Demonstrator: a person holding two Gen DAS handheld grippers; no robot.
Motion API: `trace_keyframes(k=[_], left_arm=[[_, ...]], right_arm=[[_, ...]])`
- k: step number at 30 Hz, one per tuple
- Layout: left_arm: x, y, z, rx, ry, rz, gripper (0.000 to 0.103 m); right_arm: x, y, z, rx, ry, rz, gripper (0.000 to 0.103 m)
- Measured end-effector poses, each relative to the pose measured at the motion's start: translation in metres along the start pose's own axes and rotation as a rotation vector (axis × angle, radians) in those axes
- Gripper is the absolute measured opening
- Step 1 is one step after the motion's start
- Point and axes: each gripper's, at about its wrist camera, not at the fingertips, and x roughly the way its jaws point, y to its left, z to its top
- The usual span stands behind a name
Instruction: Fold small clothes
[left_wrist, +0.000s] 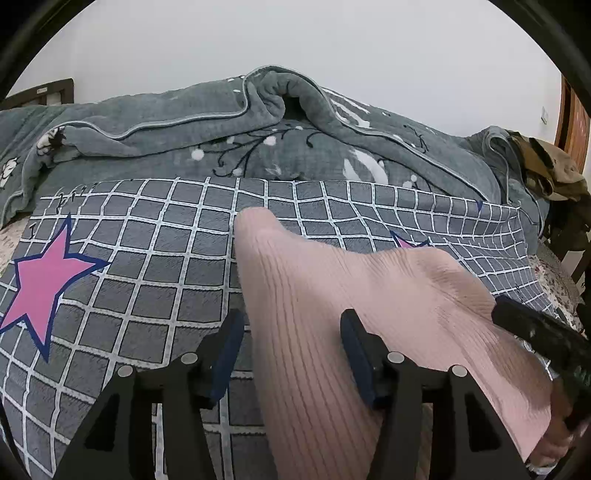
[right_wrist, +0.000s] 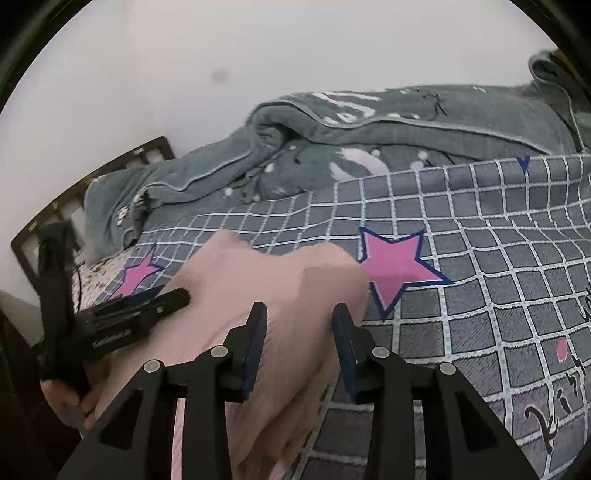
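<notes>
A pink ribbed knit garment (left_wrist: 332, 295) lies on the grey checked bedsheet (left_wrist: 147, 240), and it also shows in the right wrist view (right_wrist: 266, 280). My left gripper (left_wrist: 291, 332) is open, its jaws wide apart over the garment's left part, with cloth between them. My right gripper (right_wrist: 299, 325) is open over the garment's right edge. The right gripper shows in the left wrist view (left_wrist: 532, 328) at the garment's right side. The left gripper shows in the right wrist view (right_wrist: 147, 302) at the garment's left side.
A rumpled grey-green blanket (left_wrist: 258, 147) is heaped along the far side of the bed. Pink stars (left_wrist: 40, 280) mark the sheet. An olive cloth (left_wrist: 550, 170) lies at the far right. A dark headboard (right_wrist: 74, 199) stands against the white wall.
</notes>
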Motion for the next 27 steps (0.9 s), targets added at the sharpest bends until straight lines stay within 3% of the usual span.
trace_keyframes(k=[5, 9, 14, 21, 23, 26, 27], left_arm=[[-0.009, 0.003, -0.005, -0.024, -0.006, -0.011, 0.059], [-0.019, 0.003, -0.012, -0.02, -0.02, -0.013, 0.061], [-0.031, 0.003, -0.015, -0.015, -0.029, -0.012, 0.061], [-0.045, 0.019, -0.018, -0.071, -0.046, -0.008, 0.064], [-0.048, 0.023, -0.018, -0.089, -0.047, -0.01, 0.064], [-0.05, 0.024, -0.02, -0.098, -0.039, -0.017, 0.064], [-0.052, 0.024, -0.022, -0.091, -0.042, -0.015, 0.064]], right_arm=[[0.003, 0.004, -0.014, -0.033, 0.03, -0.048, 0.037], [0.005, -0.002, -0.016, -0.019, 0.049, -0.135, 0.037], [-0.007, -0.007, -0.016, 0.016, 0.038, -0.111, 0.037], [-0.025, -0.002, -0.019, 0.122, -0.002, 0.024, 0.038], [-0.019, 0.006, -0.023, 0.098, 0.021, -0.004, 0.037], [-0.012, 0.011, -0.031, 0.07, 0.021, -0.039, 0.016], [-0.017, 0.013, -0.031, 0.061, -0.006, -0.042, 0.014]])
